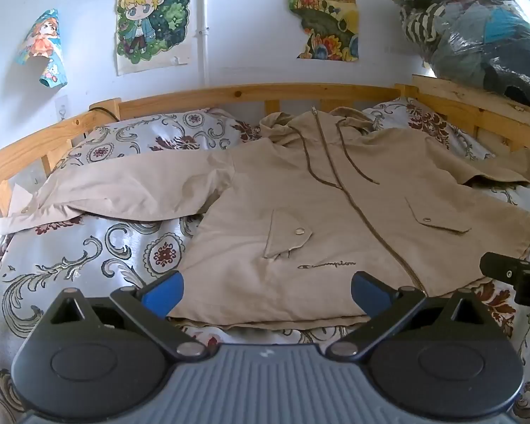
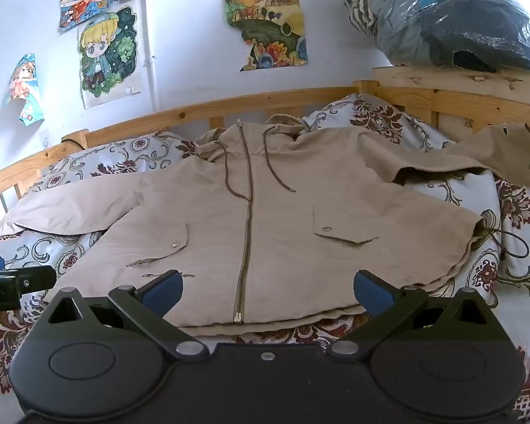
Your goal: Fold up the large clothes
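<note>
Jacket [image 1: 318, 212] spread flat, ready for you to fold
Your left gripper [image 1: 266, 295] and right gripper [image 2: 268, 291] hover spread wide, empty, at its hem

Cartoon posters [image 1: 152, 21] hang on the wall above a wooden bedframe [image 1: 251, 92]; a plastic-wrapped bundle [image 2: 452, 17] sits on its corner.

This is a home bedroom. A wooden bed frame [image 1: 229, 92] holds a floral-patterned duvet [image 1: 88, 258], and above the frame cartoon drawings [image 1: 152, 17] hang on the white wall.
</note>
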Demonstrator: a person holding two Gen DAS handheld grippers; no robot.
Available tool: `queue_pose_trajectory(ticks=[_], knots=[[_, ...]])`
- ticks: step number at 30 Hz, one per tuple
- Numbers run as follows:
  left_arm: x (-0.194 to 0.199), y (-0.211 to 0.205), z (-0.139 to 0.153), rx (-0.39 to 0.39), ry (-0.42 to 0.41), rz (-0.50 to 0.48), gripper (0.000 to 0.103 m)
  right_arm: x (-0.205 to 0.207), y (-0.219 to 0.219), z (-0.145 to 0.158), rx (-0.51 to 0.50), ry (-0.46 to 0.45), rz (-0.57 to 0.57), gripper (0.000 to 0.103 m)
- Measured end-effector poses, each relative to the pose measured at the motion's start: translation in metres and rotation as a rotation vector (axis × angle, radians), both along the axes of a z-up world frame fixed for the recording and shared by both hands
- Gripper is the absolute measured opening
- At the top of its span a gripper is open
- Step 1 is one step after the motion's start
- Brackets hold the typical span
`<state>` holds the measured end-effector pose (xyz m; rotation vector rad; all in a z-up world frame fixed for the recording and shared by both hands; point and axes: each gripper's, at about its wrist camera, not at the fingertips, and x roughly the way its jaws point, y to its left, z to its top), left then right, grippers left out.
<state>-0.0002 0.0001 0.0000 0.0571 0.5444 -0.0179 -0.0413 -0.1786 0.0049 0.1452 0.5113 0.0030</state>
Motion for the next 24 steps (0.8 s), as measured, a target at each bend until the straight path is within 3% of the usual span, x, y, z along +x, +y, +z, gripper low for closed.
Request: queue_pose_trajectory(ticks=[24], knots=[[-0.0015, -0.0036, 0.0011, 0.018, 0.008, 0.014, 0.102, -0.0022, -0.0038, 0.0000, 0.005, -0.011, 0.005, 0.102]])
